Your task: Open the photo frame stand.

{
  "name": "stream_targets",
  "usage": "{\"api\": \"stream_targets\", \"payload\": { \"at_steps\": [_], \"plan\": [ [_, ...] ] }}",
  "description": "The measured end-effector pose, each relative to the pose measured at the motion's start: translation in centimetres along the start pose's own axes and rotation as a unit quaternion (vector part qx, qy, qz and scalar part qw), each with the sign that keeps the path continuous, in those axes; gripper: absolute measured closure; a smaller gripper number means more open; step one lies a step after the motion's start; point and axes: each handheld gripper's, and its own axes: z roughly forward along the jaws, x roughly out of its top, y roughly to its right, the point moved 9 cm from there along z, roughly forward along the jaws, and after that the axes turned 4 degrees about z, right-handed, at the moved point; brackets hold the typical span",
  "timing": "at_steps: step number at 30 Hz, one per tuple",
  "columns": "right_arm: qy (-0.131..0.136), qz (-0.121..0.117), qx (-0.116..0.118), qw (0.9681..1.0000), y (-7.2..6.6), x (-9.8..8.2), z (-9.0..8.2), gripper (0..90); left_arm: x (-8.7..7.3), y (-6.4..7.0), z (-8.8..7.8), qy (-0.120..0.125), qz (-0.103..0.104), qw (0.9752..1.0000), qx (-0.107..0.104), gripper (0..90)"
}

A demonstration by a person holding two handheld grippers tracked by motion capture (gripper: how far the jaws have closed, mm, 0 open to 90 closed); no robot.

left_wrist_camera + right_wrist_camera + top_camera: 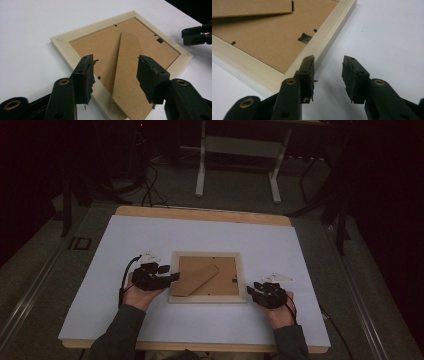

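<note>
While both pairs of jaws stand apart and clamp nothing, we judge we are between grips on the pale wooden picture frame (208, 277), lying face down mid-table. Its brown fibreboard stand (128, 75) lies at twelve o'clock between our left gripper (116, 68) fingers; our right gripper (328, 68) sits at the frame's three o'clock edge. Next comes a fresh grip.

White-topped table (150, 235) – picture frame (207, 256) face-down

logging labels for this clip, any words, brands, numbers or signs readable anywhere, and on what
None can be read.
Picture frame, lying face down: bare brown backing board and stand flap, no print.
White table cover: blank.
Left gripper and right gripper: no lettering on either.
</note>
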Motion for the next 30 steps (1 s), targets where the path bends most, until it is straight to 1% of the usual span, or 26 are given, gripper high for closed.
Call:
{"api": "stream_targets", "payload": {
  "at_steps": [4, 8, 11, 14, 19, 22, 25, 27, 30],
  "plan": [
    [0.004, 0.000, 0.011, 0.9999, -0.4, 0.2, -0.2, 59.3, -0.3, 0.3, 0.4, -0.014, -0.002, 0.9999, -0.007, 44.9],
    [0.005, -0.002, 0.018, 0.9998, -0.8, 0.2, -0.2, 58.0, -0.9, 0.5, 0.8, -0.022, -0.011, 0.9996, -0.015, 43.0],
    [0.004, -0.001, 0.024, 0.9997, -1.1, 0.1, -0.2, 57.0, -1.3, 0.7, 1.1, -0.032, -0.012, 0.9993, -0.016, 41.1],
    [0.004, 0.002, 0.032, 0.9995, -1.5, 0.1, -0.3, 56.2, -1.6, 0.8, 1.2, -0.035, -0.012, 0.9991, -0.019, 39.3],
    [-0.005, 0.000, 0.045, 0.9990, -2.2, -0.2, 0.0, 54.3, -2.1, 0.8, 1.4, -0.046, -0.014, 0.9987, -0.019, 37.6],
    [-0.011, -0.001, 0.050, 0.9987, -2.7, -0.4, 0.3, 52.9, -2.0, 1.0, 1.4, -0.044, -0.014, 0.9986, -0.026, 37.5],
    [-0.018, 0.003, 0.051, 0.9986, -2.9, -0.7, 0.7, 51.9, -2.1, 1.1, 1.7, -0.050, -0.013, 0.9982, -0.030, 37.6],
    [-0.017, 0.008, 0.053, 0.9984, -2.9, -0.6, 0.9, 51.8, -2.2, 1.2, 2.0, -0.054, -0.012, 0.9980, -0.030, 37.7],
    [-0.015, 0.014, 0.042, 0.9989, -2.5, -0.1, 1.2, 51.7, -2.2, 1.5, 2.2, -0.059, -0.008, 0.9976, -0.035, 38.5]
  ]
}}
